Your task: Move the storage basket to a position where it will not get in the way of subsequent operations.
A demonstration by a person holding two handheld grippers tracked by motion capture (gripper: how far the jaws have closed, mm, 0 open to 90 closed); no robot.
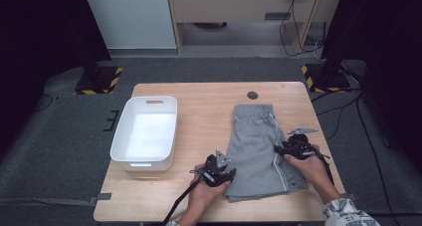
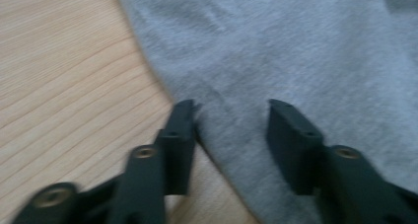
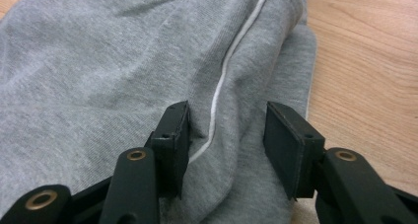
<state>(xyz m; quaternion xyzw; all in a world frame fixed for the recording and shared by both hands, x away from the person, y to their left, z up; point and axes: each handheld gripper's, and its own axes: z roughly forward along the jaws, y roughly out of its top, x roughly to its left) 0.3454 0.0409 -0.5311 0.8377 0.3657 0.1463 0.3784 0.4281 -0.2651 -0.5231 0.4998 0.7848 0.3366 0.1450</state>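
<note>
Wooden table [image 1: 209, 111] carries grey shorts [image 1: 259, 146] right of centre, long axis running up-frame; my left gripper [image 2: 230, 123] and right gripper [image 3: 226, 123] gape open over opposite side edges.

Grey shorts [image 1: 259, 146], white side stripe, folded flat, table's right half

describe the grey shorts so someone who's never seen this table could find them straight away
On the light wooden table, look to the right half, opposite the white plastic tub on the left. There lie the grey fabric shorts, folded lengthwise with the waistband at the far end, between the open left gripper and open right gripper. They are the only cloth item, marked by a thin white stripe down the side.
</note>
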